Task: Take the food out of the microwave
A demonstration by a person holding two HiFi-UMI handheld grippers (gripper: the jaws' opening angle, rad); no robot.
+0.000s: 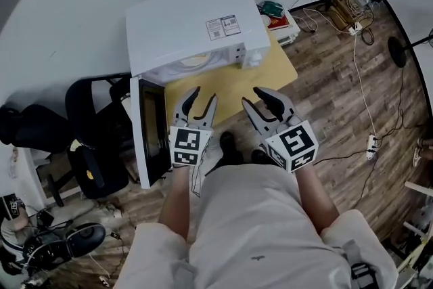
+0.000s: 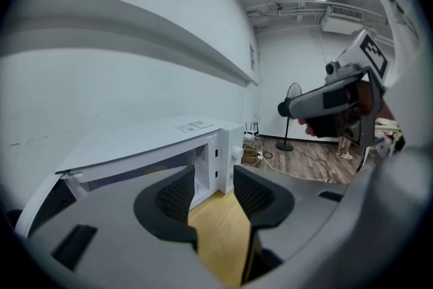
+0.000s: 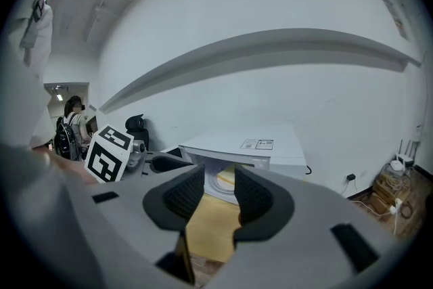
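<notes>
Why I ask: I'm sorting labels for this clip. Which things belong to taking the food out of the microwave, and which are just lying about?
For the job: microwave, its open door, the plate inside, left gripper and right gripper, both open and empty.
Lying about: chair, black bag, power strip, fan.

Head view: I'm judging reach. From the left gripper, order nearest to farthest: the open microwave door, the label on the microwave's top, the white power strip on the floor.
1. The microwave door, just left of the left gripper.
2. The label, ahead on top of the microwave.
3. The power strip, far right on the floor.
</notes>
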